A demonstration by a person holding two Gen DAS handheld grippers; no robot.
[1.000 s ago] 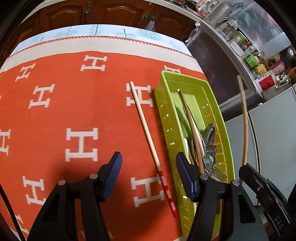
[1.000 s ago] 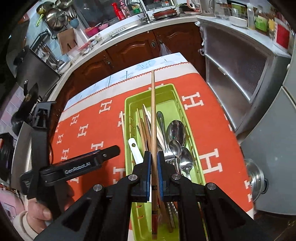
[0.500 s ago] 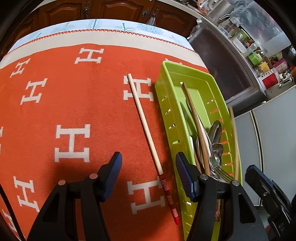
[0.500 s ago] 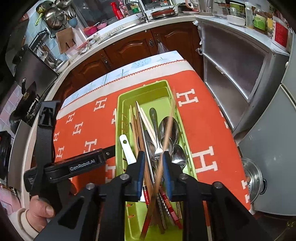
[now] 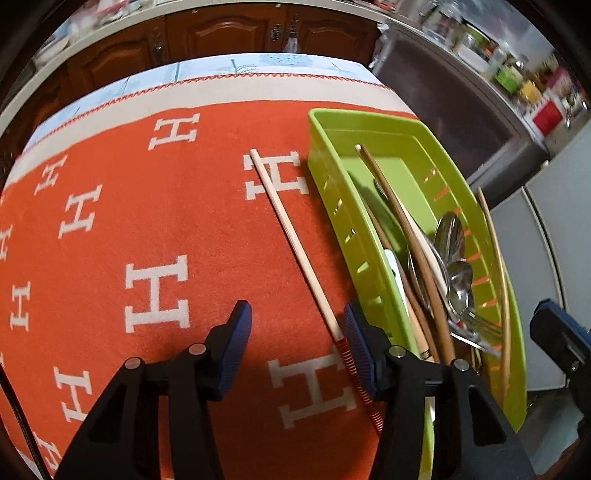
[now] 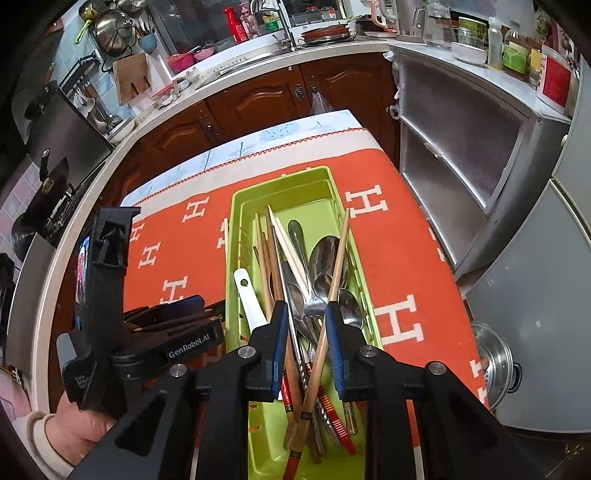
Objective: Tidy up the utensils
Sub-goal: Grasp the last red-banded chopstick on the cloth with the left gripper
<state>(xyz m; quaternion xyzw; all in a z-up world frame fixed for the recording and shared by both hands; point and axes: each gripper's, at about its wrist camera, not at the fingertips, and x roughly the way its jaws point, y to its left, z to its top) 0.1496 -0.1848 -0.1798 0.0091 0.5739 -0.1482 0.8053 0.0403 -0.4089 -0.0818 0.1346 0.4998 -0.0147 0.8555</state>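
A pale chopstick (image 5: 295,243) with a red-striped end lies on the orange cloth, just left of the green tray (image 5: 369,125). My left gripper (image 5: 297,332) hangs low over its striped end. Its jaws are closing, the stick runs between them close to the right finger (image 5: 356,339), and neither pad presses on it. The tray (image 6: 236,229) holds spoons (image 6: 325,254), forks and several chopsticks. My right gripper (image 6: 306,325) stands open above the tray. A wooden chopstick (image 6: 334,280) lies loose and slanted across the pile, passing between its fingers.
The table's right edge drops off just past the tray, toward grey cabinets (image 6: 461,147) and a steel pot lid (image 6: 491,354) below. Wooden cupboards (image 5: 221,33) and a crowded kitchen counter run behind the table. A hand (image 6: 74,435) holds the left gripper at the lower left.
My right gripper has opened and the wooden chopstick it held upright has dropped slanted onto the utensils in the tray. My left gripper has sunk closer to the chopstick on the cloth, its jaws narrowing.
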